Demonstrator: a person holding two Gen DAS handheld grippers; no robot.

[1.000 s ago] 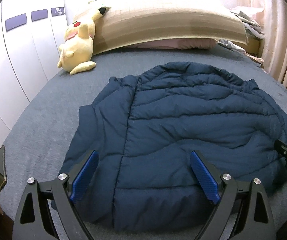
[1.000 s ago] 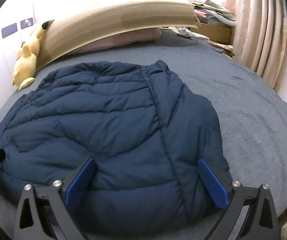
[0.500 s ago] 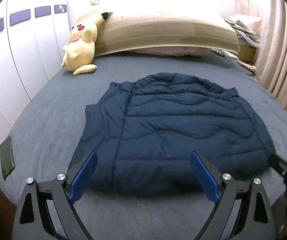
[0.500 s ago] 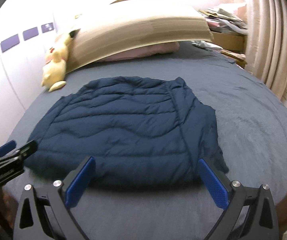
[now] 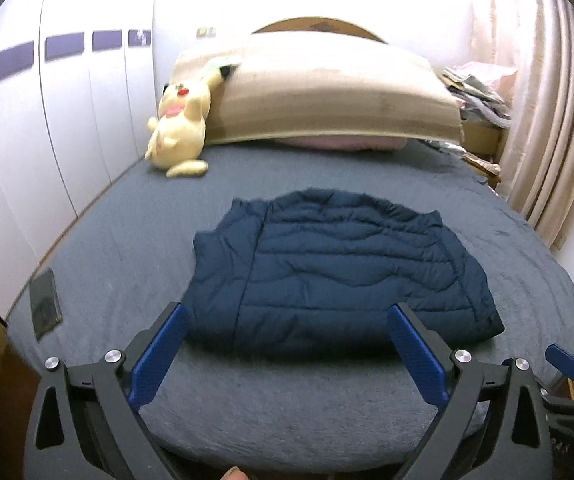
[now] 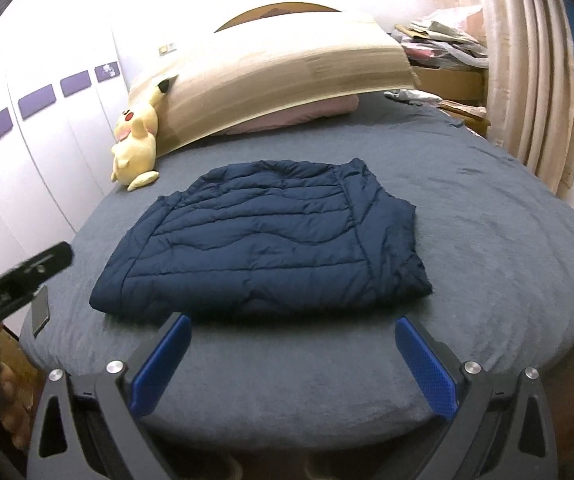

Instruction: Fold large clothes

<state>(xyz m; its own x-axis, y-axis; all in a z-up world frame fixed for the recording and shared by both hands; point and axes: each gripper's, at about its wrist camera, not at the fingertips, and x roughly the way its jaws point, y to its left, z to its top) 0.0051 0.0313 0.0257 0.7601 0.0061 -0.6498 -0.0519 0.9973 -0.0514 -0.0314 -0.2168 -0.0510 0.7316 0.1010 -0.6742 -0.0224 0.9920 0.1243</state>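
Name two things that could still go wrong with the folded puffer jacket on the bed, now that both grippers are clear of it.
1. The navy puffer jacket is thick and quilted; with the left gripper and right gripper both open and off it, the puffy fold may spring open.
2. One side edge looks uneven and rumpled, so the bundle may sag or slide apart if lifted off the grey bedsheet.

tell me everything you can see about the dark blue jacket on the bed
The jacket is a navy quilted puffer with wavy stitched channels and a soft matte shell. It lies folded into a flat, roughly rectangular bundle near the middle of the grey bed sheet, with a vertical seam along one side. Only the sheet touches it; both open grippers are clear of its near edge.
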